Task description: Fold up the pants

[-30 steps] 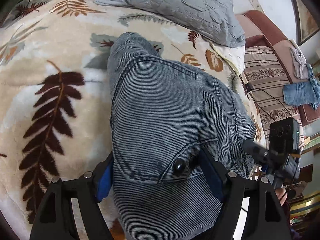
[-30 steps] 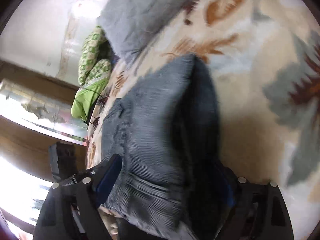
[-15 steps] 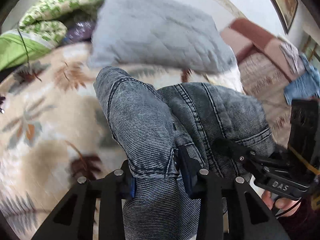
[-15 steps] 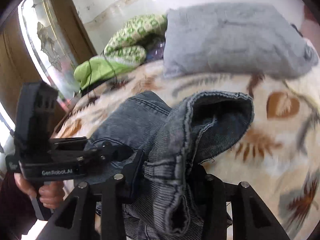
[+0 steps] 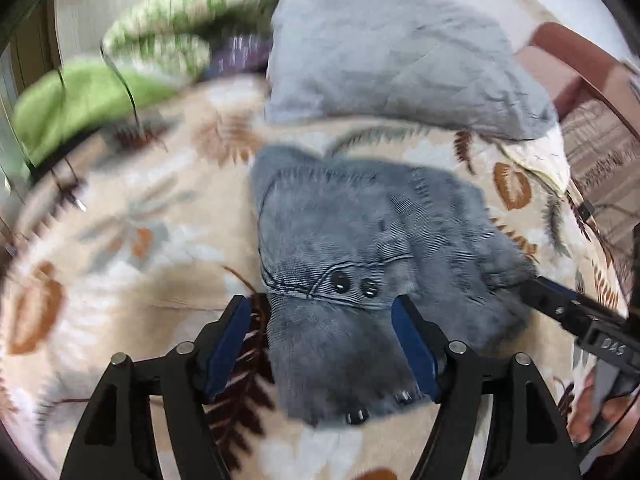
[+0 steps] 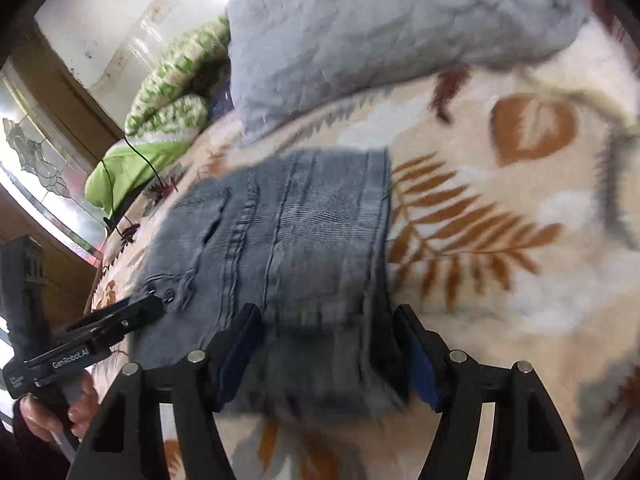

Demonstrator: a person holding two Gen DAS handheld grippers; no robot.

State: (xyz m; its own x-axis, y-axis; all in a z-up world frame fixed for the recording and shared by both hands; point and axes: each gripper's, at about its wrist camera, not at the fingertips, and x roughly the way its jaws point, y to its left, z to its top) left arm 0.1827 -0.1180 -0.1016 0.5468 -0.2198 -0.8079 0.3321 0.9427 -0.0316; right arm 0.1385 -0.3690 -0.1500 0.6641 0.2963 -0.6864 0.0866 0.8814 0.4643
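Both wrist views look steeply down, close over the same folded pants point(image 5: 360, 248).

Matt ribbed denim pants point(image 5: 360, 240)

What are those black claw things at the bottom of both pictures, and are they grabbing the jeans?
They are grabber tools, one in each of a person's hands, each with a small camera looking along its two fingers. One picture comes from the left gripper, the other from the right gripper. Folded grey jeans lie on a leaf-patterned blanket, with a grey pillow behind. Both grippers' jaws are opening: the jeans sit between the blue pads, but nothing is squeezed or lifted.
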